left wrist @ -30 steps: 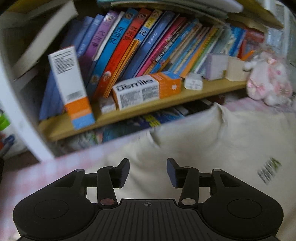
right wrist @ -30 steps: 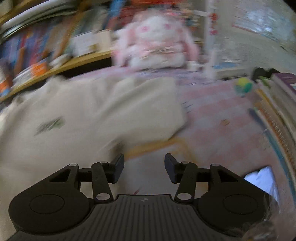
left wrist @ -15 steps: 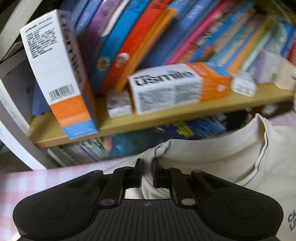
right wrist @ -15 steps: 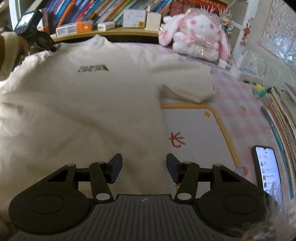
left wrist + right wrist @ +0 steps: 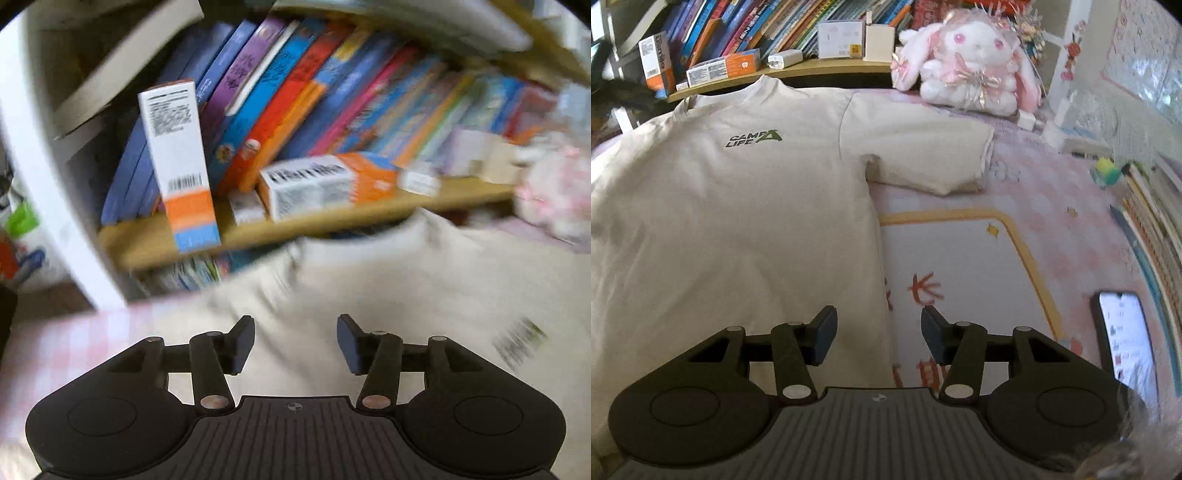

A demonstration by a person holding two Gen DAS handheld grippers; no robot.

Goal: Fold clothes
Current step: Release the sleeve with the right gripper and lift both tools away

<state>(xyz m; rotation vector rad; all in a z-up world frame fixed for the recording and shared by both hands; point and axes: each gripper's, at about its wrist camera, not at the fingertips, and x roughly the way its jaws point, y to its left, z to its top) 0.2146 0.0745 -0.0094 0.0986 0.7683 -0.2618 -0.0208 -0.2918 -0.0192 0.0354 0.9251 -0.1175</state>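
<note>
While left view is motion-blurred, cream T-shirt point(image 5: 738, 206) is seen flat on pink mat point(image 5: 1052, 206). Left gripper point(image 5: 295, 341) jaws were just opening, nothing held; right gripper point(image 5: 877, 338) parted over shirt edge, empty.

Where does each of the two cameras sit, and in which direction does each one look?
Left wrist: on the left gripper, looking over its open fingers and the T-shirt collar to the bookshelf; only the gripper shows.
Right wrist: on the right gripper, looking along the T-shirt side edge to the plush bunny and phone; its fingers are open.
Shared: the T-shirt, the bookshelf, the orange toothpaste box.
</note>
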